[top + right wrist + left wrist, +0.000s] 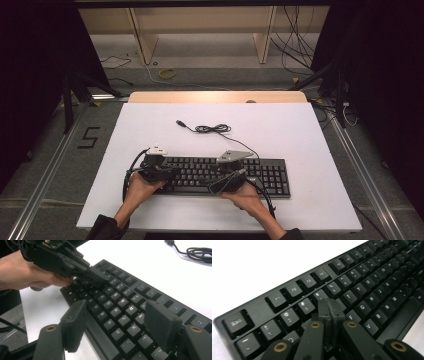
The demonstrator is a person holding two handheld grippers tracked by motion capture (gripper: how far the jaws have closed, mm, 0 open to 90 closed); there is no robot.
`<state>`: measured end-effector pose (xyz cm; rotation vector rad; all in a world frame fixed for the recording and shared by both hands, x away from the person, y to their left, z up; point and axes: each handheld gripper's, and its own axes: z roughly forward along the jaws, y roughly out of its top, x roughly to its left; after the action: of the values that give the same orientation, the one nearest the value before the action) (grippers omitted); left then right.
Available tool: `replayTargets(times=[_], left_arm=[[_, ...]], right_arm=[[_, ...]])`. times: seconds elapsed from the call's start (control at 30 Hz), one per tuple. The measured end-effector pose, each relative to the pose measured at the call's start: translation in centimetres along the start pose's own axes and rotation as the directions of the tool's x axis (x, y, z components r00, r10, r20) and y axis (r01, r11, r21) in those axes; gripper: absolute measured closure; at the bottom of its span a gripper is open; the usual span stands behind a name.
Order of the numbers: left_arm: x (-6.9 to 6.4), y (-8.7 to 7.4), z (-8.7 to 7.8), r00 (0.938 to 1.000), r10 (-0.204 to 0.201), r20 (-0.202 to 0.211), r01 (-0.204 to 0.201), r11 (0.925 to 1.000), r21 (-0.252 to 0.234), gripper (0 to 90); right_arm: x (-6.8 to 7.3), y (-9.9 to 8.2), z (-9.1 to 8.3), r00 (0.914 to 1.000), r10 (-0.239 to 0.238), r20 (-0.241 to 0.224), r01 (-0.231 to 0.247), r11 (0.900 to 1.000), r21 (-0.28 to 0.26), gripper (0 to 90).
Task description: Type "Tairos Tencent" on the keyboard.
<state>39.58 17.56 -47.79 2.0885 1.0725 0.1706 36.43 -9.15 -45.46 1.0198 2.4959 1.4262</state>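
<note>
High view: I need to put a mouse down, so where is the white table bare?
Bare: right of the keyboard, the far left corner, and the far right beyond the coiled cable. Crowded: over the keys, where the left gripper and right gripper work.

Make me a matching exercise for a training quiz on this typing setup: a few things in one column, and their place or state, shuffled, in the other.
Things
1. left gripper
2. right gripper
3. keyboard cable
4. keyboard

Place or state
A. lies partly coiled on the white table, beyond the keyboard
B. jaws shut, tip down among the left-hand letter keys
C. lies flat on the table, near the person's edge
D. jaws open, above the right-hand letter keys

Pairs: 1-B, 2-D, 3-A, 4-C
</note>
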Motion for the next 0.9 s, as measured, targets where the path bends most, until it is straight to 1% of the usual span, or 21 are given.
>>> replayTargets(times=[0.1,0.2,0.27,0.47,0.7,0.9], left_arm=[[0.0,0.0,0.0,1.0,-0.006,0.0,0.006,1.0,-0.002,89.4],[-0.1,0.1,-0.1,1.0,-0.002,-0.007,0.002,1.0,-0.001,89.3],[-0.1,0.1,-0.3,1.0,-0.006,-0.001,0.006,1.0,-0.006,89.0],[-0.2,0.4,-1.0,0.9999,-0.011,0.006,0.012,0.9993,-0.035,83.1],[-0.4,0.5,-1.6,0.9997,-0.009,0.024,0.01,0.9988,-0.049,74.9],[-0.4,0.4,-1.8,0.999,-0.024,0.038,0.026,0.9978,-0.06,63.2]], right_arm=[[0.0,0.0,0.0,1.0,0.002,0.001,-0.002,1.0,0.001,35.8],[0.0,0.0,0.0,1.0,0.0,0.002,0.0,1.0,-0.001,35.8],[0.0,0.0,0.0,1.0,0.002,0.001,-0.002,1.0,-0.001,35.7],[0.0,0.0,-0.1,1.0,-0.001,0.002,0.001,1.0,-0.002,35.8],[0.0,0.0,-0.1,1.0,0.001,0.002,-0.001,1.0,0.0,35.8],[0.0,0.0,0.0,1.0,0.0,0.002,0.0,1.0,-0.003,35.8]])
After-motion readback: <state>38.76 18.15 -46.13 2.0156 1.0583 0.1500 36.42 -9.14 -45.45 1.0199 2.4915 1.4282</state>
